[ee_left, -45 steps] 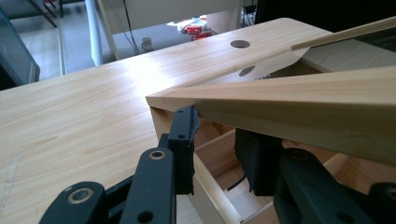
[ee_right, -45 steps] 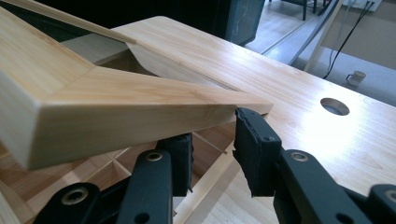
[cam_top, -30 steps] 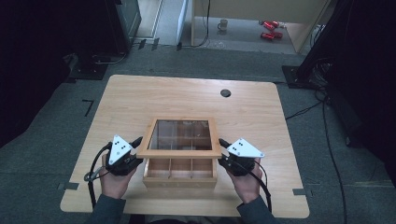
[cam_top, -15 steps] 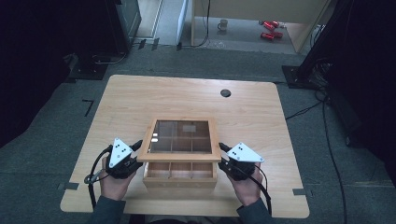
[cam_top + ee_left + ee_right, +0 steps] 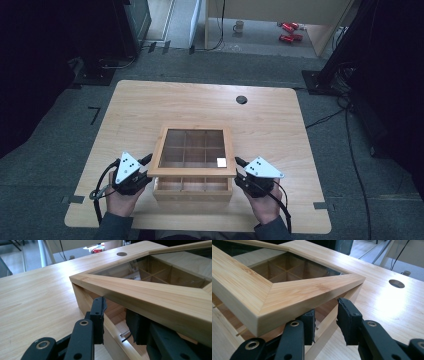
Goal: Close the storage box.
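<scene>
Bright overhead light glares off the pale wooden table [image 5: 387,302] beyond the claws; the surrounding floor is dim, close black jaws blurred.

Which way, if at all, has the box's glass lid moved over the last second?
Yes. The near edge of the lid has shifted toward the person, away from the table's round hole. Its far edge has kept its place.

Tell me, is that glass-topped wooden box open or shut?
Partly open. The wood-framed glass lid sits raised above the divided wooden box, leaving a gap at the front edge; both gripper views show the frame lifted off the side walls.
</scene>
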